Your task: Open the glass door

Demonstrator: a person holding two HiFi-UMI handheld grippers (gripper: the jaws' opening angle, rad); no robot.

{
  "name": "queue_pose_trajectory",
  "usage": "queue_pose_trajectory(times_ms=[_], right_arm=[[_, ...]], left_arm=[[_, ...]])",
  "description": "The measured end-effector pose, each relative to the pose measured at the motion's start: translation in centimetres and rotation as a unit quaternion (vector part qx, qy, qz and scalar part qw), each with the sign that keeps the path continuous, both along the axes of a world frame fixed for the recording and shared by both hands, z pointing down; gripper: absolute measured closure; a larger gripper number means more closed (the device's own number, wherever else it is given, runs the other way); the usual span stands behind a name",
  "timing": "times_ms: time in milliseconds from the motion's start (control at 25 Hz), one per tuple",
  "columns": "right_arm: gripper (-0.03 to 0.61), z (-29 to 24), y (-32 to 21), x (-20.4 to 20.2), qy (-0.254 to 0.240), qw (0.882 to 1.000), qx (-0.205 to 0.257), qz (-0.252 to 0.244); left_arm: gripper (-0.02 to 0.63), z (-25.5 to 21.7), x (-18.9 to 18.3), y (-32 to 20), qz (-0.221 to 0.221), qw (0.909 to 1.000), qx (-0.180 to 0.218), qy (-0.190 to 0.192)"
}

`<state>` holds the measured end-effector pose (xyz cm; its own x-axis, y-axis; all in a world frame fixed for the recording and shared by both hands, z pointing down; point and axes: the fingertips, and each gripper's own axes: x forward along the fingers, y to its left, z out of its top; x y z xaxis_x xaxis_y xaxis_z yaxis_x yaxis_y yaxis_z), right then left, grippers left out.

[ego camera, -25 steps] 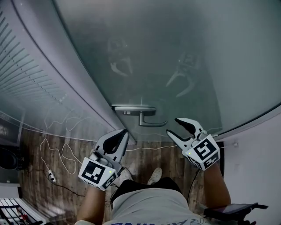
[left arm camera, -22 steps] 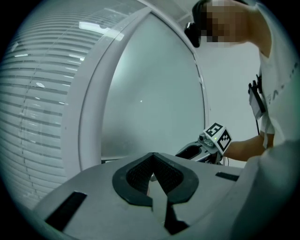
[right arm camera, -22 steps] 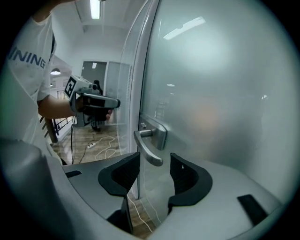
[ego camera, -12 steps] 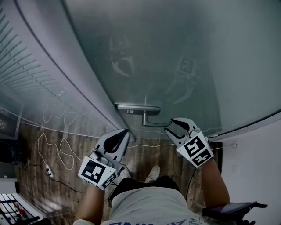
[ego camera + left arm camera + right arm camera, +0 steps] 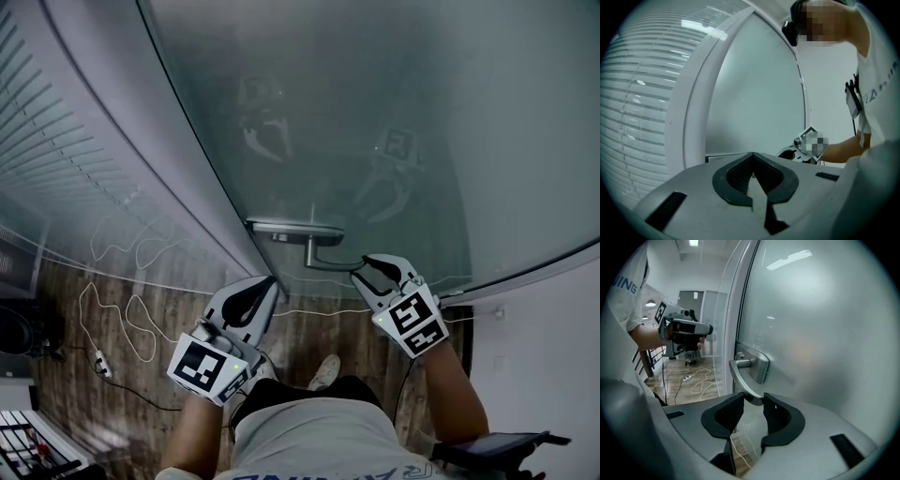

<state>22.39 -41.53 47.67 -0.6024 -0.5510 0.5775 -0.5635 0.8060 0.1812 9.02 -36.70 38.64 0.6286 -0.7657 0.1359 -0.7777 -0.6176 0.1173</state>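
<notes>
— Claws, left to right?
— My left claw [image 5: 266,284] is hanging pinched shut and empty by the edge of the glass door [image 5: 394,103]. The lever handle [image 5: 326,260] is sitting low on that door, and my right claw [image 5: 368,268] is closing around its tip, not yet clamping.
— Next?
— I'm expecting to finish gripping, then press down.

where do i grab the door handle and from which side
Grip the door handle at the free tip of its lever, coming end-on, opposite its pivot: the bar stands off the glass door there, so jaws fit around it. The right hand-held gripper has jaws closing around that tip.
</notes>
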Motion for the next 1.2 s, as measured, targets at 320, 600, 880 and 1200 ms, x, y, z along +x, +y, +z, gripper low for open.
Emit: queue_pose_trajectory(times_ms=[320,600,880,1200], right_arm=[[0.446,1.2,-0.5,-0.1,-0.025,0.999,0.003,0.024],[0.446,1.5,-4.4,0.0,-0.029,0.999,-0.005,0.030],[0.446,0.7,-7.4,-0.1,-0.008,0.999,0.007,0.034],[0.454,-1.5,-12.2,0.8,-0.006,0.999,0.019,0.032]], left_arm=[[0.614,0.2,-0.1,1.7,-0.002,1.0000,0.004,0.003],[0.614,0.0,0.8,-0.2,0.000,1.0000,0.002,0.005],[0.614,0.0,0.2,-1.9,-0.014,0.9998,0.007,0.007],[0.614,-1.7,1.0,-4.9,-0.028,0.9995,0.008,0.011]])
